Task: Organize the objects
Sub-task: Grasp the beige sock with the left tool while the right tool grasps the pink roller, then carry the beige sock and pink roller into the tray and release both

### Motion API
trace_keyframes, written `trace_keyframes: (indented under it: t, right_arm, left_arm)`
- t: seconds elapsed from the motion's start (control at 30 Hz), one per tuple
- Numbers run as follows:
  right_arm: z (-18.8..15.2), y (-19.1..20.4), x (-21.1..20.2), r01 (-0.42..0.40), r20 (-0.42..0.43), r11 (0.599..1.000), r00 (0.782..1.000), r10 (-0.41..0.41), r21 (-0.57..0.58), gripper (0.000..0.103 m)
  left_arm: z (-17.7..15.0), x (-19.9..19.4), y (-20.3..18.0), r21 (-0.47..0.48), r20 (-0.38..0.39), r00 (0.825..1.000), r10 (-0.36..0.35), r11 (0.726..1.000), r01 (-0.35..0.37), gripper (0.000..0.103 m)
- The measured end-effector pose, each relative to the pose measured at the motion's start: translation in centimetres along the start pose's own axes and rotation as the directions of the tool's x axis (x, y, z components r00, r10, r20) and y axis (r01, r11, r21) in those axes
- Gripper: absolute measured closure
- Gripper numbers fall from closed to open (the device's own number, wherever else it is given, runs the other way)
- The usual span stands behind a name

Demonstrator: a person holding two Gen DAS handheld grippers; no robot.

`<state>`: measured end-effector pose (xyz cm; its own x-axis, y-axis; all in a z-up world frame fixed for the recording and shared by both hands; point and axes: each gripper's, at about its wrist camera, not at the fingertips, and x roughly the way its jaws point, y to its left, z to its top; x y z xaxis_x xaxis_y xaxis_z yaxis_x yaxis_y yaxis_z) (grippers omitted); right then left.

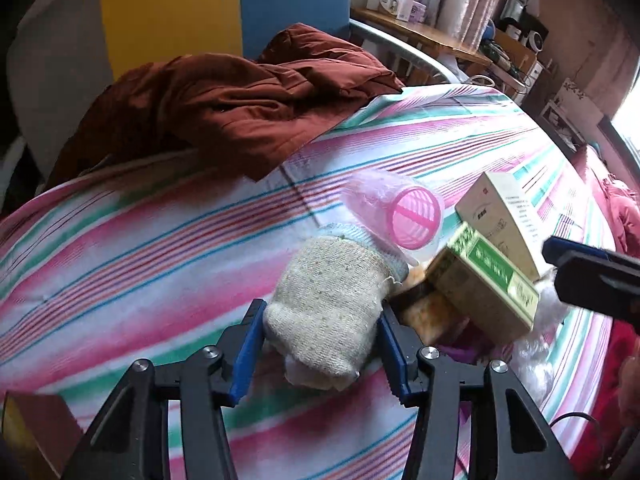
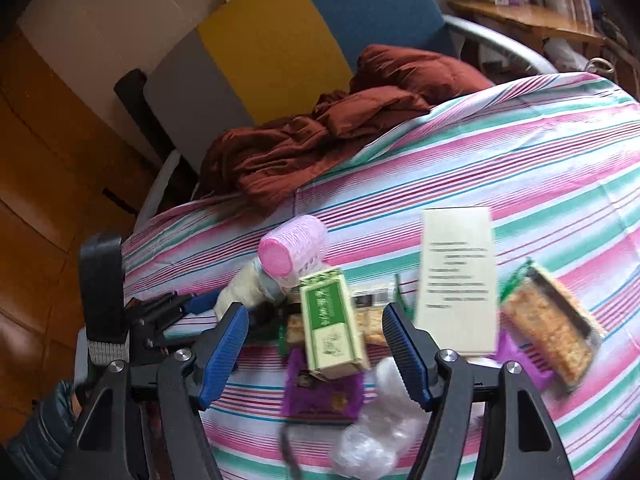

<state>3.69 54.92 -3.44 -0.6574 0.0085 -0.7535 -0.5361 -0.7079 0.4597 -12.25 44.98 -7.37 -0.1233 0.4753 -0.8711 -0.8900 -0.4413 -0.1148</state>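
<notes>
A rolled beige knitted sock [image 1: 328, 312] lies on the striped bedsheet [image 1: 140, 248]. My left gripper [image 1: 320, 309] is shut on it, one blue pad against each side. Just behind the sock lie a pink hair roller [image 1: 404, 216], a green and cream box [image 1: 484, 280] and a taller white box [image 1: 504, 220]. In the right wrist view my right gripper [image 2: 314, 344] is open above the green box [image 2: 332, 320]. Its fingers stand apart from the box on both sides. The sock [image 2: 244, 288] and the left gripper show at its left.
A brown quilted cloth [image 1: 240, 108] is heaped at the far end of the bed. Two wrapped snack bars [image 2: 548, 320], a purple packet [image 2: 320, 396] and crumpled clear plastic [image 2: 380, 420] lie around the boxes. A desk [image 1: 420, 32] with clutter stands beyond the bed rail.
</notes>
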Motion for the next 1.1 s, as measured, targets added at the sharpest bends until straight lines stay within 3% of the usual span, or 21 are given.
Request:
trace_keyframes:
  t: [0.2, 0.4, 0.43, 0.5, 0.53, 0.6, 0.87, 1.1]
  right_arm:
    - [2.5, 2.4, 2.8, -0.004, -0.051, 0.999, 0.999, 0.002, -0.041, 0.032]
    - [4.7, 4.0, 7.9, -0.022, -0.168, 0.998, 0.986, 0.011, -0.063, 0.033]
    - [4.8, 4.2, 9.0, -0.031, -0.197, 0.998, 0.98, 0.019, -0.062, 0.036]
    - [4.8, 4.4, 10.3, -0.017, -0.237, 0.996, 0.971, -0.004, -0.087, 0.06]
    - [4.5, 4.8, 11.0, 0.021, -0.258, 0.99, 0.965, -0.057, -0.142, 0.061]
    - [4.3, 5.0, 10.9, 0.023, -0.242, 0.983, 0.968, -0.067, -0.183, 0.065]
    - [4.5, 3.8, 6.5, 0.023, -0.115, 0.992, 0.993, -0.037, -0.124, 0.067]
    - [2.4, 5.7, 2.3, -0.049, -0.055, 0.989, 0.998, 0.042, -0.142, 0.067]
  left_arm:
    - [-1.1, -0.6, -0.3, -0.016, -0.004, 1.0, 0.024, 1.0, -0.024, 0.049]
    - [-1.6, -0.9, 0.0, -0.058, -0.005, 1.0, 0.011, 0.998, -0.012, 0.049]
    - [-1.7, -0.9, 0.1, -0.064, -0.004, 1.0, 0.01, 0.998, -0.011, 0.049]
    - [-1.8, -1.1, 0.2, -0.07, -0.002, 1.0, 0.012, 0.997, -0.012, 0.049]
    - [-1.9, -1.2, 0.2, -0.076, 0.0, 1.0, 0.012, 0.997, -0.012, 0.049]
    - [-2.3, -1.5, 0.6, -0.096, 0.003, 1.0, 0.007, 0.995, -0.007, 0.05]
    - [-4.0, -4.4, 0.3, -0.124, 0.043, 0.999, 0.017, 0.992, -0.012, 0.05]
    - [-6.5, -8.8, 0.3, -0.204, 0.098, 0.995, 0.019, 0.979, 0.001, 0.05]
